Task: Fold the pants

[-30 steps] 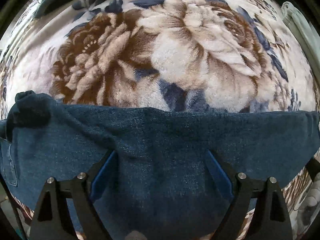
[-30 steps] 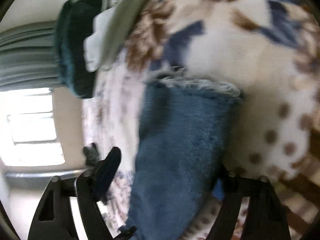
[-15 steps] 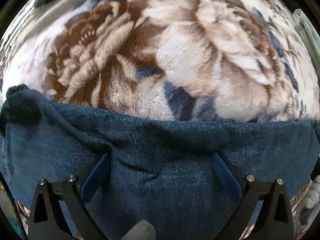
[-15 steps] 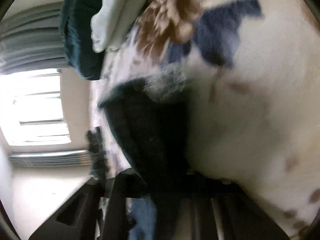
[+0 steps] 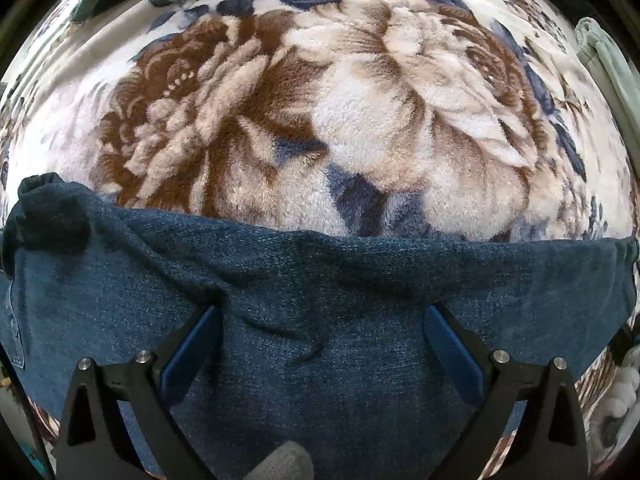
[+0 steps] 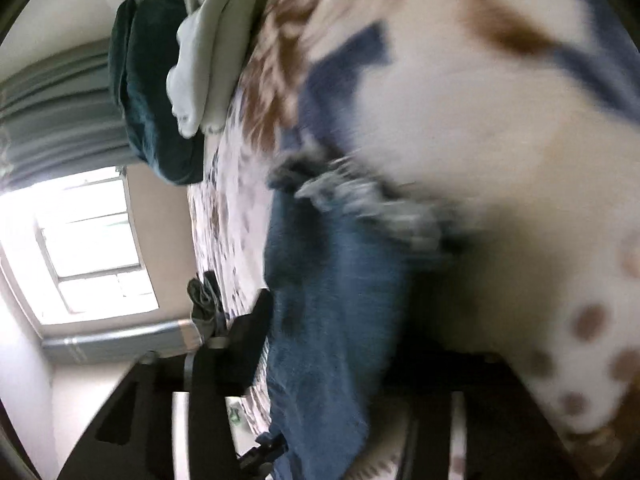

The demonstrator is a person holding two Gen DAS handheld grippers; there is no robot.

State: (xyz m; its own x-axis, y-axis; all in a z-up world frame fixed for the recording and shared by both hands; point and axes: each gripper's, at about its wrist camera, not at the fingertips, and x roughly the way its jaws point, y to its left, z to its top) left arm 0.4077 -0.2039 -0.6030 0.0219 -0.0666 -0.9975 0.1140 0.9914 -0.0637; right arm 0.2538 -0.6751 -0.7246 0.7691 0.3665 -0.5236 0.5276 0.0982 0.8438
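You kept the left gripper [image 5: 320, 344] spread wide, pinning the jeans [image 5: 320, 280] flat on the blanket [image 5: 320, 100]; your right gripper [image 6: 340, 360] had just reopened around the frayed hem [image 6: 360, 196].

1. A bedroom in a home: a plush floral blanket [image 5: 360, 112] covers the bed.
2. At its far end lie a dark teal pillow [image 6: 156, 92] and pale bedding [image 6: 208, 40].
3. Beyond, grey curtains [image 6: 56, 120] hang by a bright window [image 6: 88, 240].

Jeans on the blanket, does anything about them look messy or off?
Yes. The jeans have a bunched lump at their left corner and creases between the open left gripper. Their frayed hem looks ragged, though blurred.
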